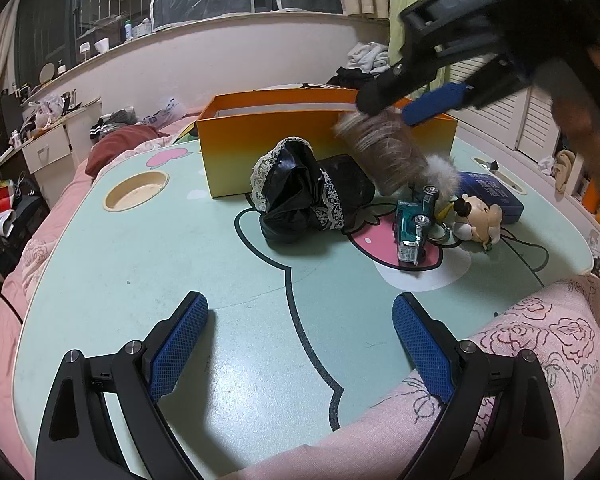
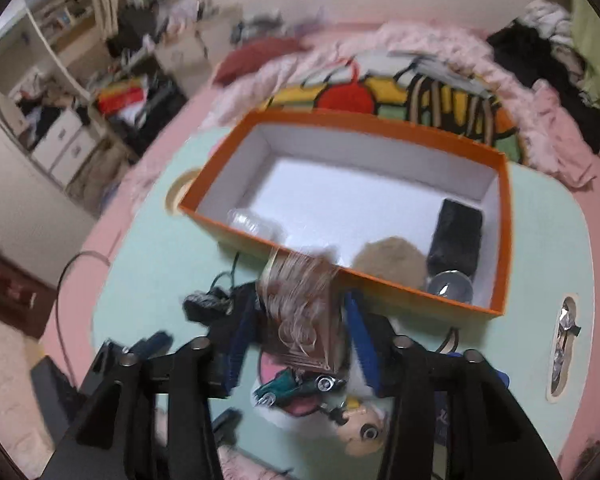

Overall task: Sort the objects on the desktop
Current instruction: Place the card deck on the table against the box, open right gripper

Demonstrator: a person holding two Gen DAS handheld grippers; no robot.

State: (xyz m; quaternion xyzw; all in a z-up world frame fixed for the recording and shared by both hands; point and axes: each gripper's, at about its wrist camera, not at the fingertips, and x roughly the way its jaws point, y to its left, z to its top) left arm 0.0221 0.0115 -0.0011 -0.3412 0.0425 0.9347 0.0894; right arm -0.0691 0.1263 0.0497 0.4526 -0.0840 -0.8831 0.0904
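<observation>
The step in hand seems to be the carrying of one thing to the orange box (image 2: 380, 284). The right gripper (image 2: 296, 336) has a brown, hair-like bundle (image 2: 300, 300), perhaps a small wig, between its blue pads (image 1: 436, 102), and the bundle hangs just at the near wall of the box, partly over the rim. This view is blurred, so I cannot say surely whether the pads press on the bundle or it is already slipping free; in the left wrist view it hangs below the jaws and looks loose.

Inside the box there are already a black block (image 2: 458, 232), a round brown puff (image 2: 392, 258) and a small metal piece (image 2: 448, 286). On the table (image 1: 140, 264) a black lace-trimmed cloth (image 1: 300, 196), a green toy car (image 1: 414, 224), a mouse figure (image 1: 480, 216) and a blue box (image 1: 496, 192) wait still to be sorted.

The next move, as I judge it, calls for bringing the bundle fully over the rim before the jaws let go, or it may fall outside the wall.

The right gripper points steeply downward from above the box. The left gripper (image 1: 300, 344) rests low over the near edge of the table, its jaws wide apart with nothing between them, pointing slantwise down.
</observation>
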